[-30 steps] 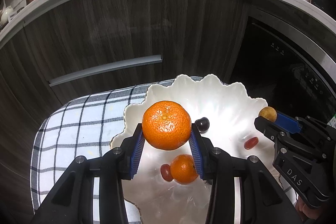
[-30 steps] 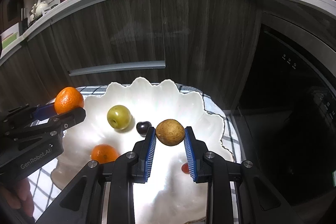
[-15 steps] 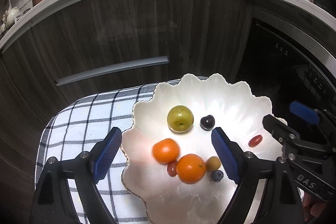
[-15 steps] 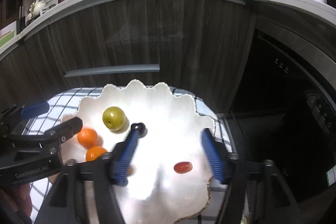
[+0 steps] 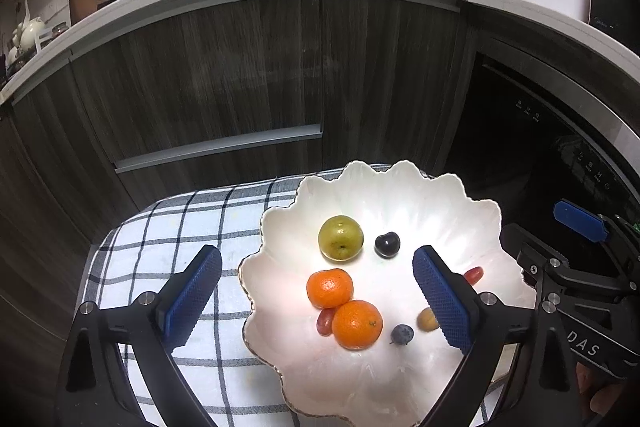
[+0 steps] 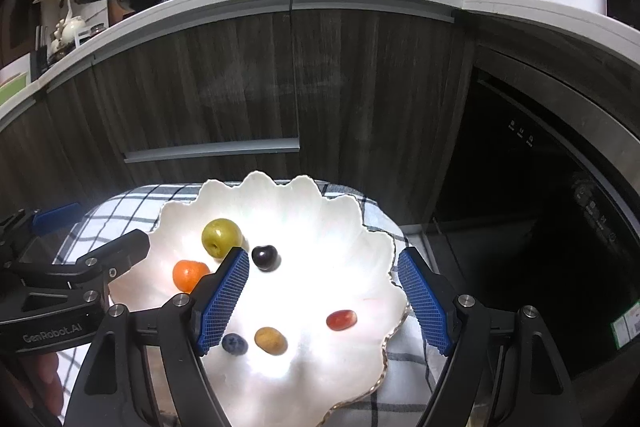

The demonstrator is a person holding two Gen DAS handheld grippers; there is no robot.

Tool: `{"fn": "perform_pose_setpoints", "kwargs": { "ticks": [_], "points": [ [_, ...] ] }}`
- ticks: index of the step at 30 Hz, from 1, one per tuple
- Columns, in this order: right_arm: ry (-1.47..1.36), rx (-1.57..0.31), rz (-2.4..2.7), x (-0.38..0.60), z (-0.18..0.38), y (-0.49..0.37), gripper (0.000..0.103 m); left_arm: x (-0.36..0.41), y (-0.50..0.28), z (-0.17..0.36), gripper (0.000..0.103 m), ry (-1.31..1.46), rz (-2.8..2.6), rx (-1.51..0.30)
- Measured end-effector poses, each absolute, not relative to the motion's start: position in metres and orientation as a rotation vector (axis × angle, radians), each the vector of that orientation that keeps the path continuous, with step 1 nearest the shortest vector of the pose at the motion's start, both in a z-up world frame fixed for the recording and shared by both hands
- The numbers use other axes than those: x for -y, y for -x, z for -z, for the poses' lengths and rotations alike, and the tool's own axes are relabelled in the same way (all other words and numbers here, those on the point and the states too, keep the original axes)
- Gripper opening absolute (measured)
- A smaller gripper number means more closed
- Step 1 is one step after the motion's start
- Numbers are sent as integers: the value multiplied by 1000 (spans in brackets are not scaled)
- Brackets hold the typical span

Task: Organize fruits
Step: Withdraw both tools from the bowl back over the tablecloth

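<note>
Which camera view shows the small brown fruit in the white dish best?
The right wrist view. There the small brown fruit lies fully visible between the open fingers, beside the blueberry. In the left wrist view, the left gripper's right finger partly covers it.

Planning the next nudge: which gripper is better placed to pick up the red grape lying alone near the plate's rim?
Right, probably. The right gripper is open with the lone red grape between its fingers; in the left gripper view it is half hidden behind a finger.
</note>
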State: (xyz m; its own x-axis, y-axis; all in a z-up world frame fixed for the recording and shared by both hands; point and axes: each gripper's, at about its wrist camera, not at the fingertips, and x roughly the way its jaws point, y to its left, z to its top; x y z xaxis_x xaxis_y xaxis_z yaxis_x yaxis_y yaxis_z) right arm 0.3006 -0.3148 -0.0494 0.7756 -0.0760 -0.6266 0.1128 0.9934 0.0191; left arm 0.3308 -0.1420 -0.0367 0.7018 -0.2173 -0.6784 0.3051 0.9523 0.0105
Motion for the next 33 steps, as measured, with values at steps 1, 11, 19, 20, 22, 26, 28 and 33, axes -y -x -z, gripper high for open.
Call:
{"fn": "perform_pose_setpoints", "kwargs": {
  "ticks": [1, 11, 19, 20, 22, 26, 28, 33],
  "points": [
    [-56, -674, 102, 314, 48, -299, 78, 141, -330, 35, 98, -125, 291, -736],
    [-54, -660, 100, 305, 35, -286, 78, 132, -316, 21, 98, -121, 292, -712],
    [-64, -651, 110, 298, 24, -274, 78, 120, -303, 9, 98, -127, 291, -686],
    [-65, -650, 112, 297, 23, -273, 78, 119, -301, 8, 98, -128, 290, -684],
    [-68, -649, 114, 295, 22, -269, 78, 116, -297, 6, 98, -128, 293, -680],
    [-63, -650, 114, 290, 18, -260, 78, 110, -288, 3, 98, -131, 297, -674],
    [-59, -647, 116, 287, 16, -255, 78, 108, -283, 1, 98, -137, 298, -668],
    [-59, -643, 119, 279, 12, -246, 78, 98, -272, -6, 98, -130, 290, -651]
  ]
}}
